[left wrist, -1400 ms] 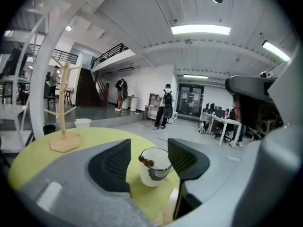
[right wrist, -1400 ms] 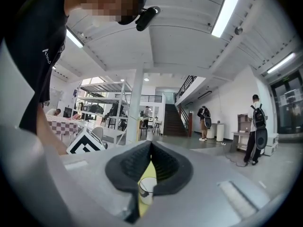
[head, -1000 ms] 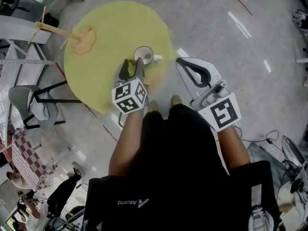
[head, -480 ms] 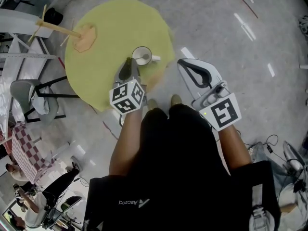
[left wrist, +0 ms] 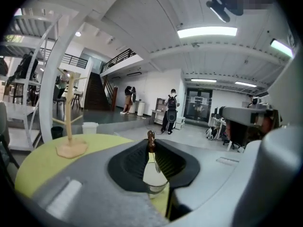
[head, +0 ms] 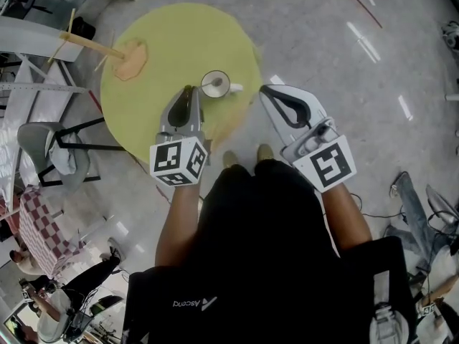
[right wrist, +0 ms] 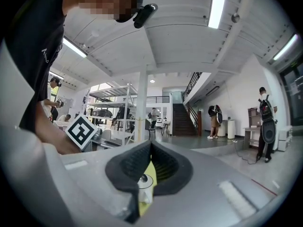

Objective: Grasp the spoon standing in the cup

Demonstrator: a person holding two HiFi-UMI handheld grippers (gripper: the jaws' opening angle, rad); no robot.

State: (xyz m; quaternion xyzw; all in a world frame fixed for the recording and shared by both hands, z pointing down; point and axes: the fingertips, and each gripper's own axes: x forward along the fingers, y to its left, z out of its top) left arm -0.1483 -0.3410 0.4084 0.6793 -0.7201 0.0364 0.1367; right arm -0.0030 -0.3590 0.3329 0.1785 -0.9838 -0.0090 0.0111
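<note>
While poised over the near part of the worktop (head: 165, 41), pinching with the left tongs (left wrist: 151, 148): shut tip to tip on the brown top of the spoon (left wrist: 151, 137), by the look of it, with just that knob showing above the tips. Finds the spoon in the cup (left wrist: 157, 176), straight ahead of the left tongs and just under their tips. Stands close to upright: long axis up and down, knob end up, bowl end down inside the cup and hidden. Crosses the reach of the tongs at roughly a right angle, so gripped across the shaft, not along it. From overhead, puts the cup just right of the left tips and farther off to the left of the right tongs (head: 267, 92). Shut tip to tip on nothing there, off the worktop's edge, clearly the farther pair. Judged as grasp made; calls next for a straight lift along the spoon's axis, without dragging the shaft against the rim.
</note>
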